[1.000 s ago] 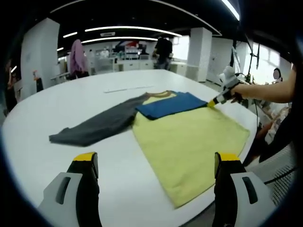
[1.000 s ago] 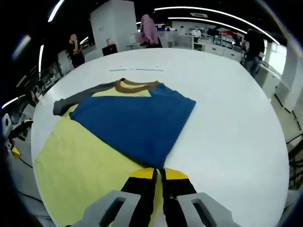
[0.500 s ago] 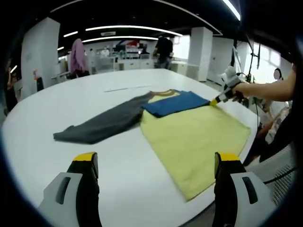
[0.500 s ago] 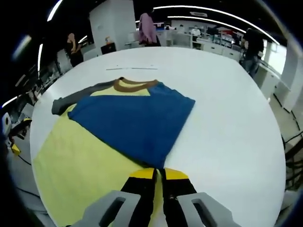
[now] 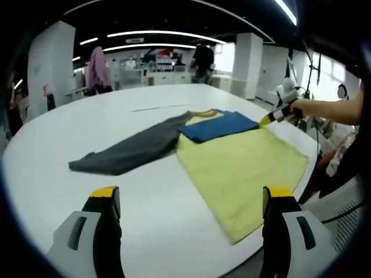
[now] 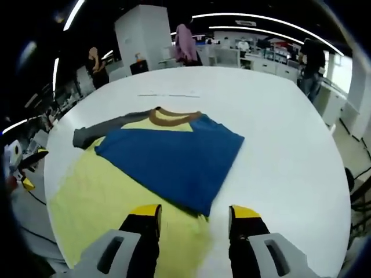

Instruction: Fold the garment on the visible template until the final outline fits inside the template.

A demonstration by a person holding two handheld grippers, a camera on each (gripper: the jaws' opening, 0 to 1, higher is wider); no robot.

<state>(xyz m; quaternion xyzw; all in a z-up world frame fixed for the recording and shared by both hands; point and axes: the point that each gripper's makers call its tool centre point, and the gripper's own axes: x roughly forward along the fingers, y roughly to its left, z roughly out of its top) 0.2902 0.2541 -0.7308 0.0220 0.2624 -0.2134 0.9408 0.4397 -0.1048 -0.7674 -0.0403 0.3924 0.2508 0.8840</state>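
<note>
Right gripper view: the right gripper (image 6: 194,217) hangs jaws wide over the blue sleeve (image 6: 171,156), folded across the yellow shirt (image 6: 98,197) on the white worktop (image 6: 284,145). Left gripper (image 5: 188,202) wide too. Soft, limp cloth; next the grey sleeve's (image 5: 124,153) cuff looks right.

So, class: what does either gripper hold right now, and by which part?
Nothing. The right gripper is open above the garment; the left gripper is open over the table.
</note>
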